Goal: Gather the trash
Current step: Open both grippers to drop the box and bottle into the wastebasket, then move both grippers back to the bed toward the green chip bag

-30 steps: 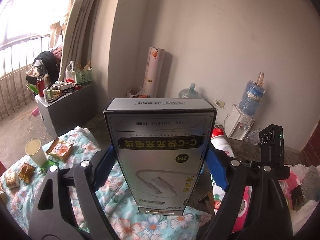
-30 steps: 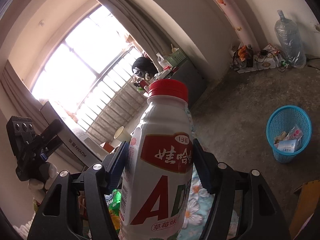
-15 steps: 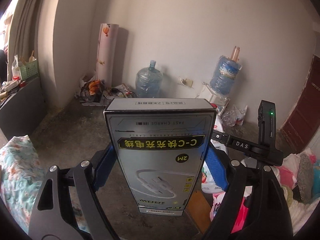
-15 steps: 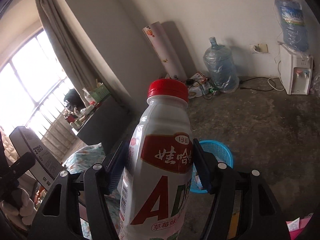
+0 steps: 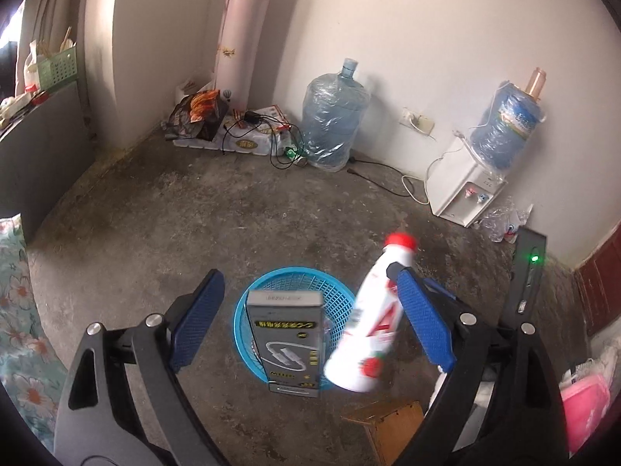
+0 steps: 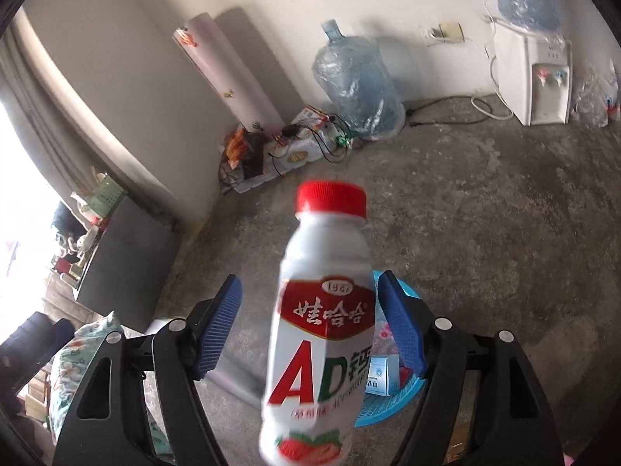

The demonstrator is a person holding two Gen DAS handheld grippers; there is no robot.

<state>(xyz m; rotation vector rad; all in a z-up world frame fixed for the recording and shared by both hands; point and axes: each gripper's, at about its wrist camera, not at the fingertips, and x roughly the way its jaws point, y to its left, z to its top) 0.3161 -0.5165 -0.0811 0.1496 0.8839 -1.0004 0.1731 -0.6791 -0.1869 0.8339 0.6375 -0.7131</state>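
Both grippers have let go since half a second ago: left gripper [image 5: 310,318] and right gripper [image 6: 310,334] now stand with fingers apart. Blue basket [image 5: 337,283] sits lower centre; cable box [image 5: 285,334] drops into it, bottle [image 6: 322,334] falls blurred at its right rim and may miss

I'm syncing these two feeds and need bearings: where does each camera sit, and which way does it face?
Left wrist: on the left gripper, angled down at the blue basket and cable box; its open blue fingers show.
Right wrist: on the right gripper, facing floor and far wall; open fingers flank the bottle.
Shared: bottle, basket, water jug, dispenser.
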